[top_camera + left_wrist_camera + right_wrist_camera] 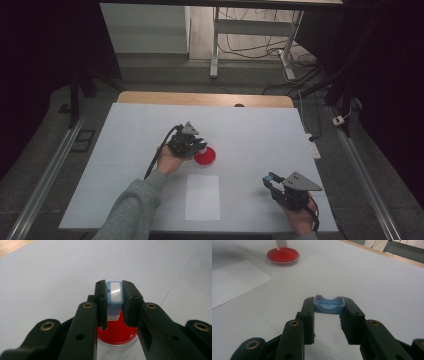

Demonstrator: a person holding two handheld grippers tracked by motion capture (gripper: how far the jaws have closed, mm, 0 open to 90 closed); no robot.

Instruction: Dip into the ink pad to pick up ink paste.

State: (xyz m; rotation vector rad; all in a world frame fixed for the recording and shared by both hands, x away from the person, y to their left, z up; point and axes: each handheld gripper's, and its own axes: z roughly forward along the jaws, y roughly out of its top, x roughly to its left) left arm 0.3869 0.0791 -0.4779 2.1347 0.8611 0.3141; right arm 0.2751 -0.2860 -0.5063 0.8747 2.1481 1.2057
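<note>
— Two tools: what does each pinch?
— Left tool (114, 302) pinches a blue-and-white stamp (114, 293) over the red dish (117, 336); right tool (329, 315) pinches a blue cap (329, 305), above the desk (260, 130), near the paper sheet (202, 197).

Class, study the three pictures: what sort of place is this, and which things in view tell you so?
Probably a lab or test workspace: a white-covered table with a red-filled dish, hand-held grippers gripping small blue pieces, and cables on the floor beneath a bench behind.

Dim room, dark corners, sheet evenly lit from above, close views soft, slight glare
</note>
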